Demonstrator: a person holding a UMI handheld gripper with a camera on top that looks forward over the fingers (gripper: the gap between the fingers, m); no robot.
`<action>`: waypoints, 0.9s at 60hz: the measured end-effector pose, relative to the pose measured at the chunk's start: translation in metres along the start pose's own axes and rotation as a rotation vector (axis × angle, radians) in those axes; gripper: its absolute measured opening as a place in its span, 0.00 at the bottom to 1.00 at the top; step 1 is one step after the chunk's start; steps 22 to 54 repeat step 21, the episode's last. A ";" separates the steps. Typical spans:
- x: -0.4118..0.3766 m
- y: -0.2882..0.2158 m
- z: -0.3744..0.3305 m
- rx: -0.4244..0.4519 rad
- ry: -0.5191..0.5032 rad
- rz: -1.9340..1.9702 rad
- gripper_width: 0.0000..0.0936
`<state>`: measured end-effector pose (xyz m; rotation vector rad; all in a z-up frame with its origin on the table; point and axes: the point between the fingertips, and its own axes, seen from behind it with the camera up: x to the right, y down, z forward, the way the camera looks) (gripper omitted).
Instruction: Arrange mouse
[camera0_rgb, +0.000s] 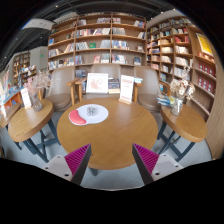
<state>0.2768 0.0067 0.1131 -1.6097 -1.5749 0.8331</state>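
Note:
A round wooden table lies ahead of my gripper. On its far left part lies a round white mat with a red shape on its left side; I cannot tell whether that shape is the mouse. The two fingers with magenta pads stand wide apart over the table's near edge. They are open and nothing is between them. The mat lies well beyond the fingers and a little to the left.
A white sign card and a wooden stand stand at the table's far edge. Smaller round tables stand at the left and right. Chairs and tall bookshelves fill the back.

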 end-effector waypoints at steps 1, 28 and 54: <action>0.001 0.001 -0.003 0.003 0.002 -0.007 0.91; 0.008 -0.001 -0.037 0.057 0.008 -0.012 0.91; 0.008 -0.001 -0.037 0.057 0.008 -0.012 0.91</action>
